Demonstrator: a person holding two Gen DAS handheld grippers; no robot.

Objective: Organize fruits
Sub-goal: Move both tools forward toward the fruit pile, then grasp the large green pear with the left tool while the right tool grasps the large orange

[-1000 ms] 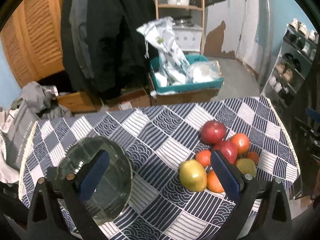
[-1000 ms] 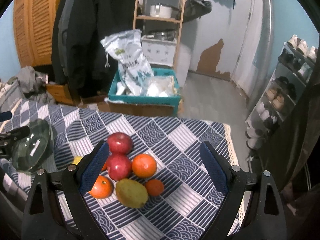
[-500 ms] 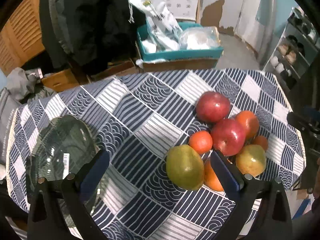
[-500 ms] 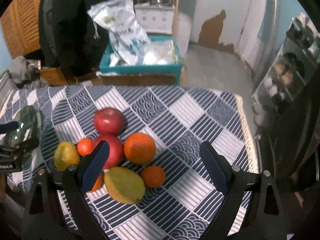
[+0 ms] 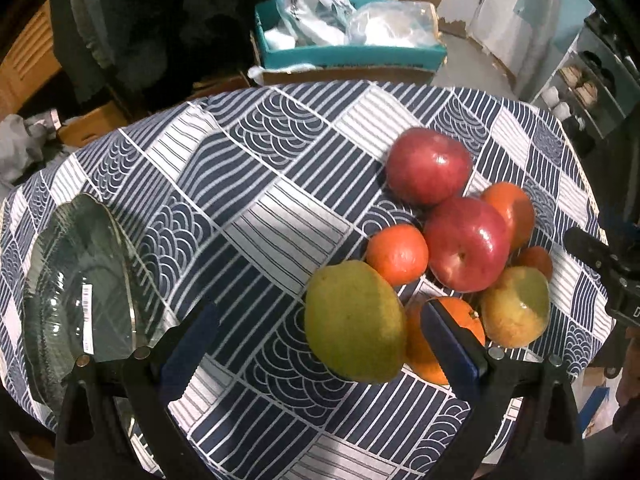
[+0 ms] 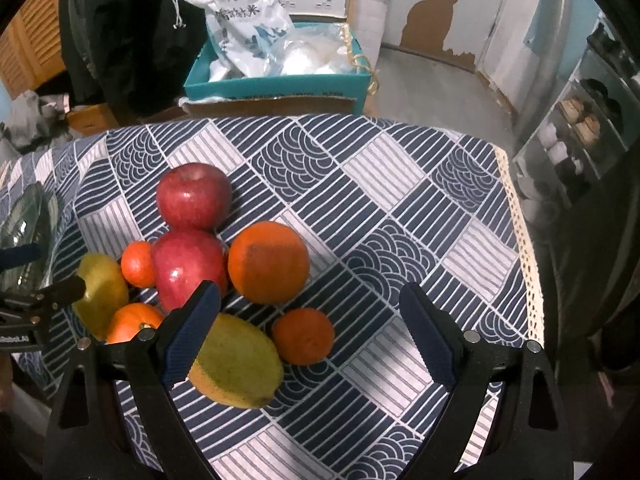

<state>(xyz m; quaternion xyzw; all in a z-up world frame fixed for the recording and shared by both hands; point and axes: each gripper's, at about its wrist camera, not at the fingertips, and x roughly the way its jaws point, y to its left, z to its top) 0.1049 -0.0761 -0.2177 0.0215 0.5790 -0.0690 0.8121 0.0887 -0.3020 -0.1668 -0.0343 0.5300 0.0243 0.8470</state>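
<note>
- The surface (image 5: 280, 184), under a blue-and-white patterned cloth, spreads ahead of both grippers.
- The glass plate (image 5: 76, 300) lies left of the left gripper (image 5: 320, 344), partly behind its left finger.
- The fruits sit clustered: a green pear (image 5: 354, 322) lies between the left gripper's wide-spread fingers, red apples (image 5: 466, 244) beyond.
- The right gripper (image 6: 312, 332) also gapes wide and empty, a small orange (image 6: 303, 335) between its fingers.

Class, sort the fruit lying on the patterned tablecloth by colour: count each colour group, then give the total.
Red apples: 2
Orange citrus fruits: 4
Yellow-green fruits: 2
Total: 8 pieces of fruit
</note>
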